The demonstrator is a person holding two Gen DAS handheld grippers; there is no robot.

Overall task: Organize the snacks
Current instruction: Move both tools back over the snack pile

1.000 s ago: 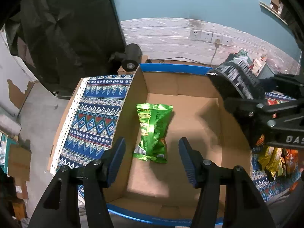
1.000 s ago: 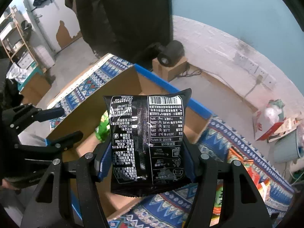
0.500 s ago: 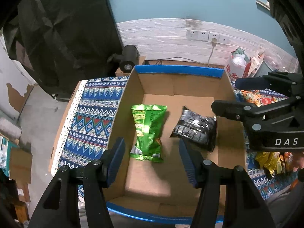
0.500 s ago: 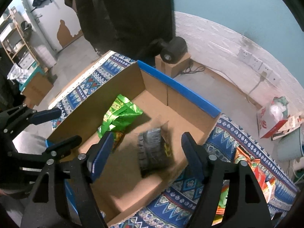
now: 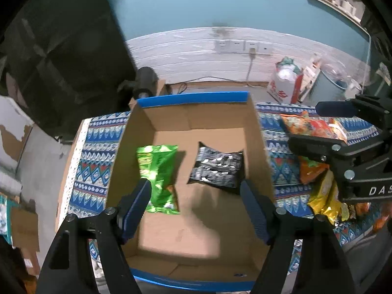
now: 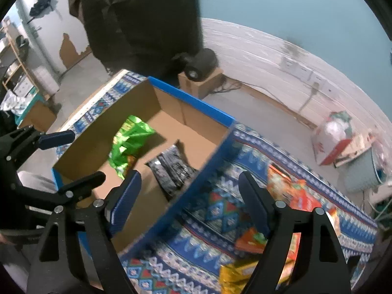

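We see the cardboard box (image 5: 259,132) with blue-edged flaps sitting on the patterned tablecloth (image 5: 95,147). Inside it lie two snacks: the green bag (image 5: 159,171) toward the left wall and the black bag (image 5: 218,169) just beside it, near the right wall (the two are apart, not touching). Our left gripper (image 5: 196,208) hovers over the box, jaws spread wide and empty. Our right gripper (image 6: 188,196) is also released and holds nothing, above the box's right wall and the cloth. Orange and yellow snack packets (image 6: 291,196) lie on the cloth to the right of the box.
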